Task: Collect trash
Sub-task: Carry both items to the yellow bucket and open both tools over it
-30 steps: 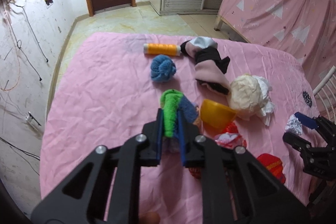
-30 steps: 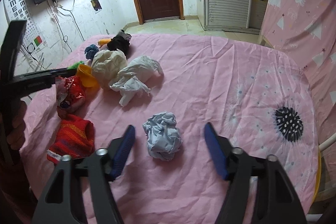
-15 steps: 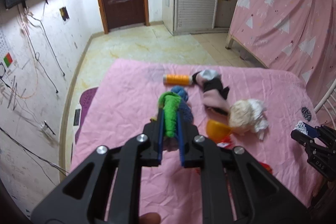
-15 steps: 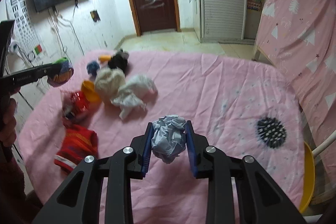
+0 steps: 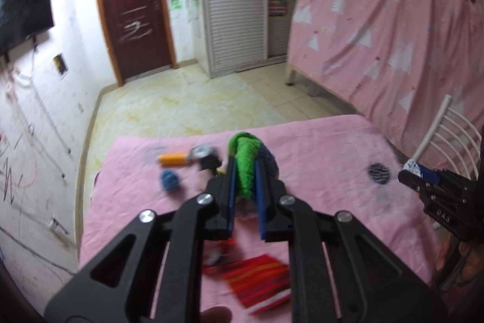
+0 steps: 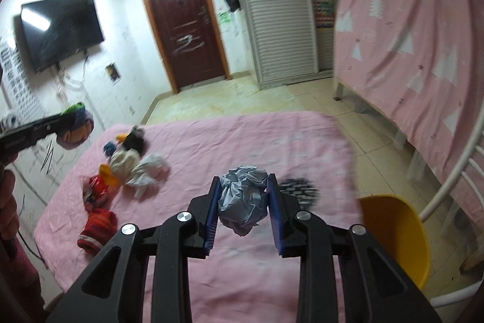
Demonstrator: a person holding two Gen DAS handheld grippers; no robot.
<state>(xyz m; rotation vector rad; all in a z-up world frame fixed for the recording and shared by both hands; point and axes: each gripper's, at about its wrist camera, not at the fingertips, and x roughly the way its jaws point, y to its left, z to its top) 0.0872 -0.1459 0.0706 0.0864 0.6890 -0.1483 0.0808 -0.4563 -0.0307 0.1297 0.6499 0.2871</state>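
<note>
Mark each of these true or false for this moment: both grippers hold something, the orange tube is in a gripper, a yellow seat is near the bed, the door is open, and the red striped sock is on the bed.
1. Both grippers hold something. True: the left gripper is shut on the green and blue sock, the right gripper on the crumpled paper.
2. The orange tube is gripped. False: it lies on the pink bed.
3. A yellow seat stands beside the bed. True.
4. The brown door is open. False: it is closed.
5. The red striped sock is on the bed. True.
</note>
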